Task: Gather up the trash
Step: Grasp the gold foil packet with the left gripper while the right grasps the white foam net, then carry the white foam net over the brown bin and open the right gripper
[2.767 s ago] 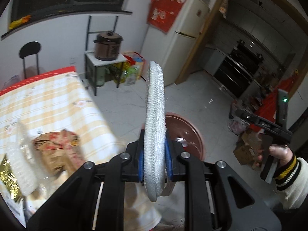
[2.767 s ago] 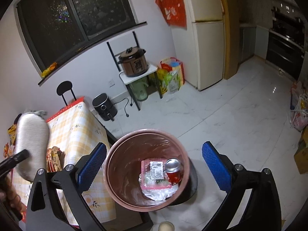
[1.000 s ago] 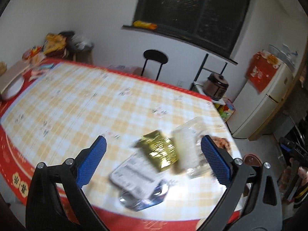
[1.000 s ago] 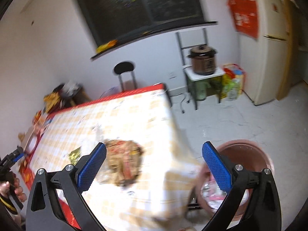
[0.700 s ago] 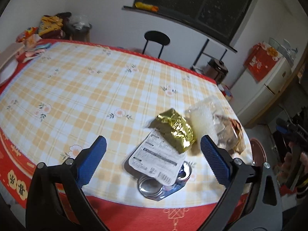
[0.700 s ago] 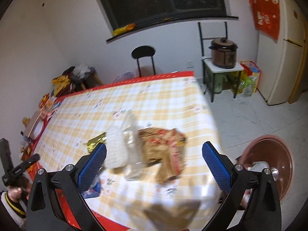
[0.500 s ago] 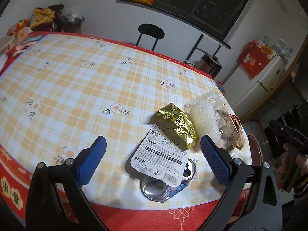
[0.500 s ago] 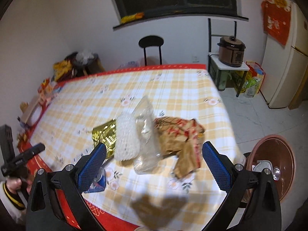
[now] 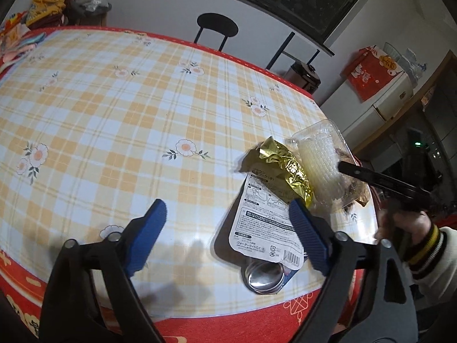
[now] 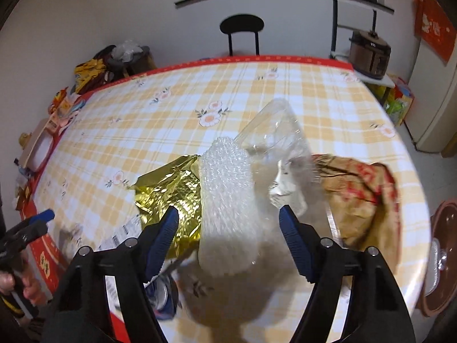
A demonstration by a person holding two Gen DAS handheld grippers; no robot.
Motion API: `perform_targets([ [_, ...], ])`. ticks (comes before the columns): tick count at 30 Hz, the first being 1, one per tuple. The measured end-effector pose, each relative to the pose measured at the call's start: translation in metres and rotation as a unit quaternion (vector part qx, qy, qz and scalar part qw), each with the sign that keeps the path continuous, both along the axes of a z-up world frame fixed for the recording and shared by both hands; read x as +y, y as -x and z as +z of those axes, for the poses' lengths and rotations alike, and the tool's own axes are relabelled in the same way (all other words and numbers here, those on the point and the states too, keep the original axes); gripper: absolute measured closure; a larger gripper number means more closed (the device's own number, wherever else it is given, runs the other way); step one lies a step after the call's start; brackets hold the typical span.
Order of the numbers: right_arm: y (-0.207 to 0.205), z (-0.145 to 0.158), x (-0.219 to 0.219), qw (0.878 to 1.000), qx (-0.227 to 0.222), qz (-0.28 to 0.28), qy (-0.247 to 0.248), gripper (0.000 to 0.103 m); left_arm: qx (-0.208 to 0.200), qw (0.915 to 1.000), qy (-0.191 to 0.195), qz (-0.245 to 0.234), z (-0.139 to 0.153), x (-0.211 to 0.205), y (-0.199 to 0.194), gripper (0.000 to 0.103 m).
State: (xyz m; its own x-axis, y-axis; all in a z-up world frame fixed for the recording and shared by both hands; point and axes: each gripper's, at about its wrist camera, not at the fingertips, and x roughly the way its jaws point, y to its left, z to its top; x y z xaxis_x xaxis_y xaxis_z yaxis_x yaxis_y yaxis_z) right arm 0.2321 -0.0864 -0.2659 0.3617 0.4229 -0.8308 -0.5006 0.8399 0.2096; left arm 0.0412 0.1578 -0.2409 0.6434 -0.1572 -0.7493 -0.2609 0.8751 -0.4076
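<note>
Trash lies near the front right corner of the checked table (image 9: 114,131). In the left wrist view I see a gold foil wrapper (image 9: 282,163), a white labelled package (image 9: 265,225), a crushed can (image 9: 264,277) and a white foam net in a clear plastic tray (image 9: 320,157). My left gripper (image 9: 228,237) is open and empty above the table's front edge, left of the package. In the right wrist view my right gripper (image 10: 228,240) is open, its jaws either side of the foam net (image 10: 228,208). The foil wrapper (image 10: 168,191), clear tray (image 10: 277,143) and brown paper bag (image 10: 357,194) lie around it.
A brown trash bin (image 10: 440,257) stands on the floor past the table's right edge. A black chair (image 10: 241,33) stands at the far side. A rice cooker (image 10: 370,48) sits on a rack near the fridge. Clutter (image 10: 57,108) lies at the table's far left.
The left gripper held a foam net over the bin, then let it go. Both grippers swung back to the table and moved closer to the trash; the right now straddles the foam net.
</note>
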Motion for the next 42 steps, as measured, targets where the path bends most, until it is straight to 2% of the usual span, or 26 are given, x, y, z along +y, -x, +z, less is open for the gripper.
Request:
perform_targets([
  [4,-0.004,-0.015,0.013,1.0,0.012,-0.004,0.019,0.034,-0.004,0.9998,0.016,-0.01,-0.005,0.003,-0.007,0.023],
  [6,-0.005,-0.019,0.015,1.0,0.017,-0.005,0.024,0.042,-0.003,0.9996,0.022,-0.017,-0.006,0.001,-0.012,0.024],
  [8,-0.004,-0.02,0.014,0.999,0.021,-0.008,0.025,0.067,0.0,0.9993,0.027,-0.026,-0.009,-0.002,-0.02,0.028],
  [10,0.001,-0.014,0.009,1.0,0.018,-0.011,0.013,0.071,0.002,0.9987,0.035,-0.037,-0.011,-0.008,-0.029,0.03],
  [19,0.024,0.029,-0.032,0.998,-0.012,-0.035,-0.043,0.073,0.025,0.9918,0.092,-0.085,-0.033,-0.039,-0.089,0.039],
  [24,0.032,0.049,-0.062,0.996,-0.031,-0.06,-0.051,0.073,0.049,0.9871,0.123,-0.09,-0.053,-0.057,-0.126,0.041],
  [27,0.037,0.055,-0.08,0.995,-0.042,-0.076,-0.043,0.073,0.063,0.9894,0.103,-0.081,-0.062,-0.067,-0.146,0.041],
  [35,0.042,0.06,-0.118,0.992,-0.047,-0.112,-0.033,0.073,0.077,0.9909,0.091,-0.062,-0.075,-0.075,-0.171,0.042],
  [36,0.044,0.06,-0.119,0.992,-0.048,-0.113,-0.033,0.073,0.079,0.9911,0.09,-0.059,-0.075,-0.074,-0.171,0.043],
  [38,0.045,0.064,-0.123,0.991,-0.051,-0.116,-0.034,0.073,0.082,0.9915,0.084,-0.056,-0.077,-0.076,-0.173,0.063],
  [42,0.046,0.069,-0.125,0.991,-0.058,-0.116,-0.038,0.073,0.07,0.9934,0.075,-0.052,-0.069,-0.073,-0.167,0.068],
])
